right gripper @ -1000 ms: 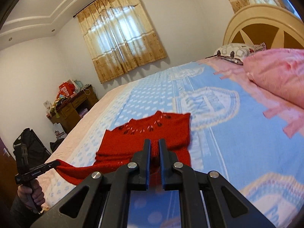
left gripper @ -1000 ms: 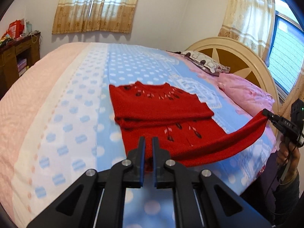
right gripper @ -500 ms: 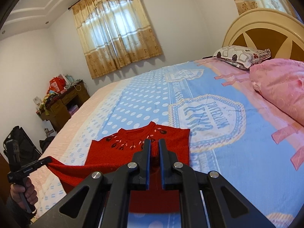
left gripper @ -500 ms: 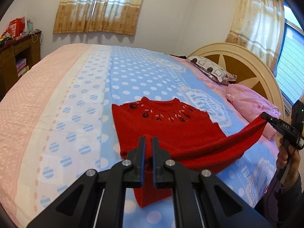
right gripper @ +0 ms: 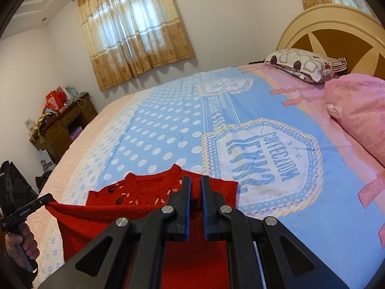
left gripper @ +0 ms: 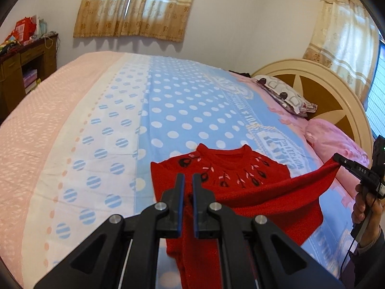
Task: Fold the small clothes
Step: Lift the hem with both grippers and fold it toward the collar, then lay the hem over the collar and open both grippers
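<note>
A small red knitted sweater (left gripper: 228, 175) with dark and pink embroidery by the neck lies on the bed, its sleeves folded in. Both grippers hold its bottom hem lifted and stretched between them, above the body of the garment. My left gripper (left gripper: 188, 180) is shut on one hem corner; red knit shows between its pads. My right gripper (right gripper: 194, 185) is shut on the other corner. In the left wrist view the right gripper (left gripper: 336, 160) shows at the far right, pinching the taut hem. In the right wrist view the left gripper (right gripper: 47, 198) shows at the far left.
The bed (left gripper: 182, 101) has a blue polka-dot cover with a pink and white side. A pink pillow (right gripper: 361, 110) and a patterned pillow (right gripper: 303, 63) lie by the cream headboard (left gripper: 320, 77). A wooden desk (right gripper: 65, 122) with clutter stands beyond the bed.
Both grippers have carried the lifted hem forward over the sweater toward its neckline. The lower half now drapes over the upper half, and the neck embroidery sits closer to the fingers.
</note>
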Demonstrator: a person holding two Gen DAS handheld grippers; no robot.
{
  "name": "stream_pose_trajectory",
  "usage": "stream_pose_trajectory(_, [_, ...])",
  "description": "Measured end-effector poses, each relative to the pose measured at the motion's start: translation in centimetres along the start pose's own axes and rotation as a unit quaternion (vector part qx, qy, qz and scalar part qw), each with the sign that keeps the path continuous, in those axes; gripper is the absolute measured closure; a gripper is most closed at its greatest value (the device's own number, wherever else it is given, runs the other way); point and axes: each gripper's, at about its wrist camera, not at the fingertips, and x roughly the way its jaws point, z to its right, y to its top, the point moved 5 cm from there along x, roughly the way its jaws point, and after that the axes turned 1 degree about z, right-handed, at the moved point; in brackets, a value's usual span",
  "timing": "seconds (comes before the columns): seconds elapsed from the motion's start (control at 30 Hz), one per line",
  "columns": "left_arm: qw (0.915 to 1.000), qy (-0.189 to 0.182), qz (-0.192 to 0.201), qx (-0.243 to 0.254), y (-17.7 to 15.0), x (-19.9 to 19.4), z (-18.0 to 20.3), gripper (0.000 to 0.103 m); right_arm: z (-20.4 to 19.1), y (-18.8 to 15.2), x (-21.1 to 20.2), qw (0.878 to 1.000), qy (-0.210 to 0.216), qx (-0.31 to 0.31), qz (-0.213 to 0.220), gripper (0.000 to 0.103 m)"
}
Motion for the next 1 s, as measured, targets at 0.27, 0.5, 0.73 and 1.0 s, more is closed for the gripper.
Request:
stream_pose_trajectory(0.27, [0.9995,0.019,-0.024,-0.009,1.2,5.1,-0.9,0.097,2.2,0.7,5.8,0.999,-0.024,0.014,-0.031,0.096])
stream_pose_trajectory(0.5, [0.9982,0.039,-0.041,-0.019,1.7,8.8,-1.8,0.097,3.0,0.9,11.1,0.997,-0.046,0.006,-0.063,0.096])
stream_pose_trajectory(0.73, [0.9956,0.075,-0.052,-0.019,1.0,12.1,-2.9,0.095,4.5,0.6,15.6,0.996,-0.039,0.033,-0.077,0.090])
stream_pose_trajectory(1.0, [0.9926,0.119,-0.012,-0.020,0.5,8.6,-4.4,0.056,3.6,-0.8,11.8,0.998,-0.014,0.002,-0.062,0.035])
